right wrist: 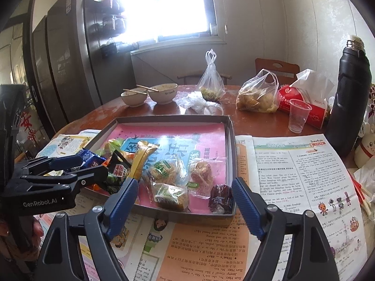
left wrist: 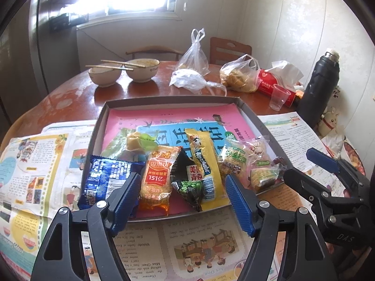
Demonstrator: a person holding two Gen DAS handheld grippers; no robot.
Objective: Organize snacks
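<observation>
Sunlight from a window falls on a round wooden table (left wrist: 77, 89), and printed newspaper sheets (right wrist: 304, 175) cover its near part, probably to protect the wood. On these sheets sits a shallow grey tray (right wrist: 230, 126), which I take as the landmark. Its floor is lined with a pink printed sheet.

All the snacks lie inside the tray, crowded against its near edge. At the near left corner is a blue packet (left wrist: 105, 178); beside it an orange rice cracker packet (left wrist: 157, 178), then a black pea packet (left wrist: 187, 182) and a yellow bar (left wrist: 206, 164) leaning over each other. Toward the near right corner lie clear wrapped cakes (right wrist: 168, 175) and a dark red candy (right wrist: 220, 196). The far half of the tray is bare, so I think the sorting is not finished.

Both claws hover just before the near edge of the tray, pointing down at the pile. The left gripper (left wrist: 182, 201) stands wide with nothing between its blue pads, and the right gripper (right wrist: 185, 201) is also wide and empty. This seems a pose for choosing the next packet.

Behind the tray are two bowls (left wrist: 124, 72) with chopsticks, plastic bags (left wrist: 194, 70) and a black flask (right wrist: 351, 93), apart from the work.
</observation>
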